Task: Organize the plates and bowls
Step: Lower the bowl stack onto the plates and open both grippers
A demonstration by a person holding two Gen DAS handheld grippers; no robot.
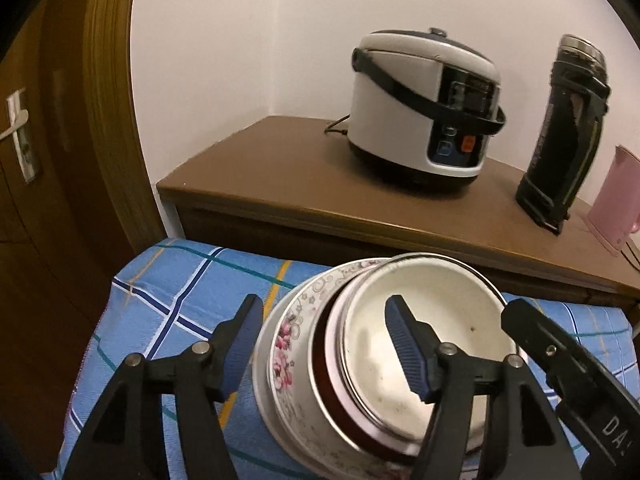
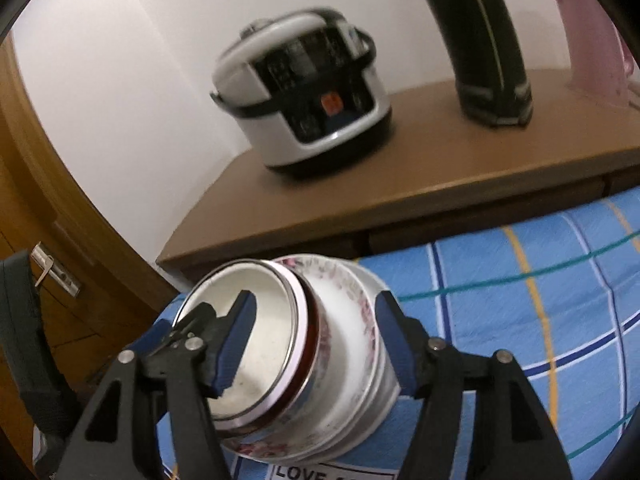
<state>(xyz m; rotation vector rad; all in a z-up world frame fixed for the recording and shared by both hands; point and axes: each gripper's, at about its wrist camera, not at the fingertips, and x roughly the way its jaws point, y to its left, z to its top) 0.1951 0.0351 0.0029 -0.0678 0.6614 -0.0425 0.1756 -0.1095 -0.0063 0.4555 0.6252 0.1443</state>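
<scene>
Near the front of the blue checked cloth [image 1: 168,300], smack in the middle: nested stack of bowls [image 1: 320,412]. On top, white bowl with a metal rim [image 1: 432,332], dropped inside a red-edged bowl [image 1: 320,360], then a floral bowl [image 1: 288,344], with a plain white dish [image 1: 262,376] as the outermost layer. Sitting a bit crooked, upper bowls shifted toward the right of the pile in the left wrist view, so probably not seated all the way down.

Left gripper [image 1: 324,308] wide open, straddling the left wall of the pile: one finger outside over the cloth, the other hanging over the white bowl's hollow. No pad pressing on anything, so holding nothing. Same deal with the right gripper [image 2: 316,300] on the right side: open, one finger over the inside of the top bowl, the other outside by the plain white wall, gripping nothing. Makes sense as a two-sided setup, pinching the rim from both sides to keep the pile level. Can't tell whether going in for a grab or finished with it.

Farther back, brown cabinet top [image 1: 280,168] with a white rice cooker [image 1: 424,108], black thermos flask [image 1: 568,132] to its right, pink kettle [image 1: 616,200] at the far right edge. Wooden door [image 1: 40,200] off to the left. Guessing the bowl stacking mostly done.
</scene>
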